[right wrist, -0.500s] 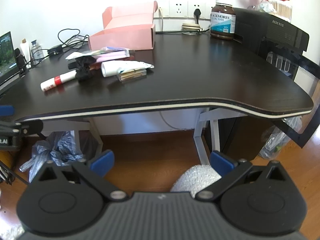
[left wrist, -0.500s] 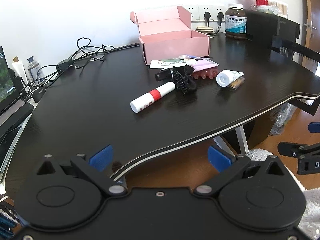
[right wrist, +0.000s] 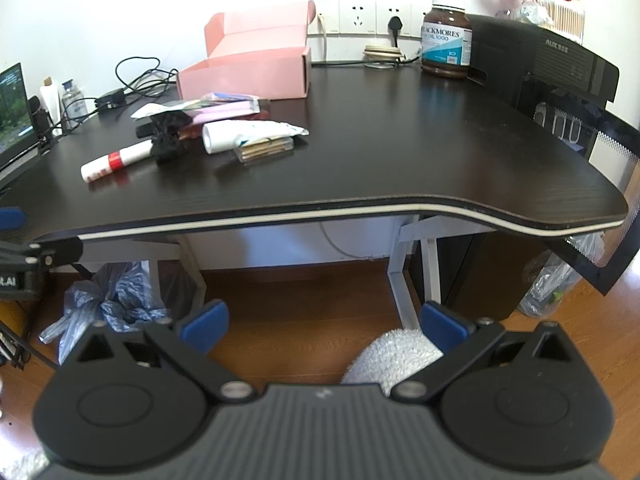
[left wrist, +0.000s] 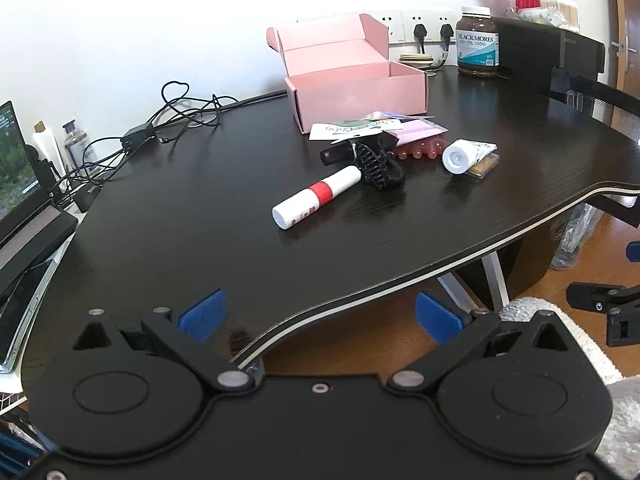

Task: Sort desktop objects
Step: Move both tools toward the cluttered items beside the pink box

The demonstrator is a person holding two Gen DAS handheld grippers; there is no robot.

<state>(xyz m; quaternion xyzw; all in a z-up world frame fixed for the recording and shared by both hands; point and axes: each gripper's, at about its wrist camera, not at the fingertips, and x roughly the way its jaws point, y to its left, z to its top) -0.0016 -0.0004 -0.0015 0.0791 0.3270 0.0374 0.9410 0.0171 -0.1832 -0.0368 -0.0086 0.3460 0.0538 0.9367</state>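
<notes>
A small heap lies mid-desk: a white tube with a red band [left wrist: 316, 196] [right wrist: 116, 160], a black hair claw [left wrist: 378, 166] [right wrist: 166, 140], a white squeeze tube [left wrist: 466, 156] [right wrist: 248, 134] on a clear case [left wrist: 486, 166] [right wrist: 266, 150], and flat packets [left wrist: 352, 130]. Behind the heap stands an open pink box [left wrist: 356, 88] [right wrist: 248, 68]. My left gripper [left wrist: 320, 315] hangs open over the desk's near edge, well short of the heap. My right gripper [right wrist: 324, 326] is open too, lower than the desktop and out in front of it, holding nothing.
A brown supplement bottle [left wrist: 478, 42] [right wrist: 446, 40] and a black appliance [right wrist: 540, 64] stand at the back right. Tangled cables [left wrist: 176, 120] and a screen [left wrist: 16, 184] sit at the left. The desk's pale curved edge [right wrist: 320, 214] runs across; plastic bags [right wrist: 112, 304] lie beneath.
Both views have drifted only slightly. Nothing on the desk has moved and both grippers stay open.
</notes>
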